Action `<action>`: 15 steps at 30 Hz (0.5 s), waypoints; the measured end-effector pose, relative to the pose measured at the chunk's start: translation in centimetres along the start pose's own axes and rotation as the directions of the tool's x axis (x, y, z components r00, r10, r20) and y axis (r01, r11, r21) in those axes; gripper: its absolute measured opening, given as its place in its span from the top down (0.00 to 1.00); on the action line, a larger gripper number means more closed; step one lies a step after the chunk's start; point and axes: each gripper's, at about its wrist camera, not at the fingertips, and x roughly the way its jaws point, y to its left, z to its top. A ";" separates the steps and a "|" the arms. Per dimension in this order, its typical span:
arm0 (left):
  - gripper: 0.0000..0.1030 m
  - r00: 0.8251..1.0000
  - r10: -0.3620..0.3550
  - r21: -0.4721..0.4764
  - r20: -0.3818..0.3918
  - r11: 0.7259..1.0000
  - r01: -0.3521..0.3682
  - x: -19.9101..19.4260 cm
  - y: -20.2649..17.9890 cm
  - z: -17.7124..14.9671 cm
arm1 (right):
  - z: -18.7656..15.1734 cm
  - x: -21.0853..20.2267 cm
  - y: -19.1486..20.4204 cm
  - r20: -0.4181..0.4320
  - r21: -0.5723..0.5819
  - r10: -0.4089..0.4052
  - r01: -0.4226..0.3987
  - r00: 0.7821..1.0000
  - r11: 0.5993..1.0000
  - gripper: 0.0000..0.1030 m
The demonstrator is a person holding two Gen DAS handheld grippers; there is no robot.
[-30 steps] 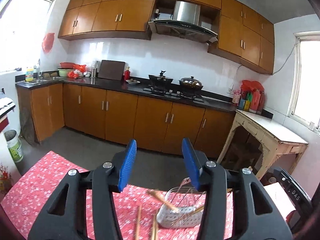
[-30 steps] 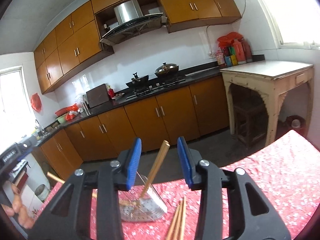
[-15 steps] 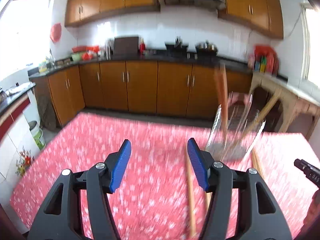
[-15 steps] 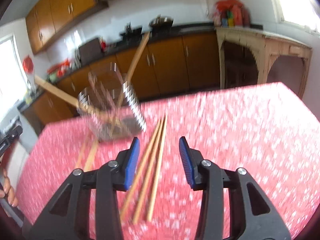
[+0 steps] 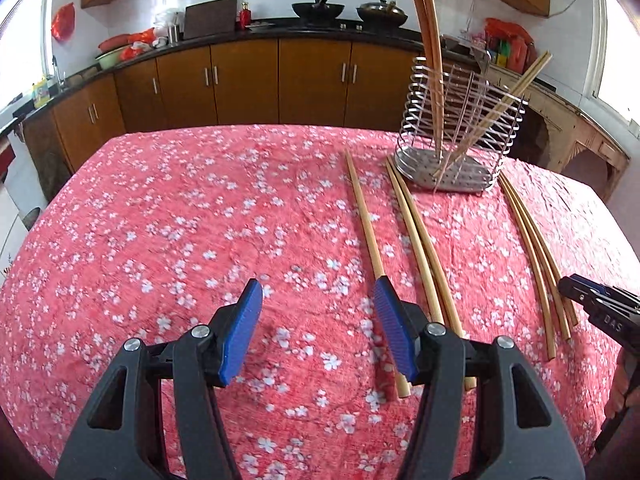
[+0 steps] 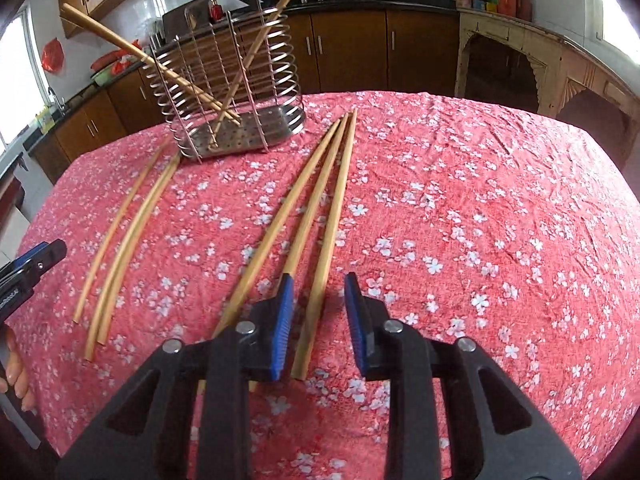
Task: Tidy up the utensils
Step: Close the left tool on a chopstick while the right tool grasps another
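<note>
Chopsticks lie loose on the table (image 5: 168,220) in two groups. Seen from the left wrist, the left claw (image 5: 318,326) stands released and empty, its right pad over the single chopstick (image 5: 366,236), whose long axis runs toward twelve o'clock. From the right wrist, the right claw (image 6: 318,312), its jaws just closing but not yet gripping, straddles the rightmost chopstick (image 6: 332,224) of three, which points to twelve o'clock; this hand seems nearer a pick. At eleven o'clock stands the wire holder (image 6: 236,92), with several chopsticks (image 6: 168,70) leaning inside.
</note>
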 end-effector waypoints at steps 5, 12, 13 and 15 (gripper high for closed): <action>0.43 0.999 -0.028 -0.013 -0.026 1.000 0.028 0.6 -0.6 -0.2 | 0.2 0.2 0.3 0.006 -0.015 -0.016 0.016 1.000 1.000 0.82; 0.45 0.997 -0.058 0.000 -0.054 0.998 0.058 1.3 -1.7 -0.3 | 0.9 0.6 -1.9 0.016 0.078 -0.073 0.071 0.997 0.994 0.92; 0.45 0.997 -0.054 0.007 -0.058 0.999 0.054 1.5 -1.9 -0.3 | 1.0 0.5 -2.6 0.017 0.102 -0.082 0.080 0.996 0.992 0.92; 0.49 0.996 -0.048 0.019 -0.073 0.999 0.050 1.9 -2.5 -0.2 | 1.2 0.5 -4.1 0.016 0.162 -0.096 0.092 0.995 0.982 0.92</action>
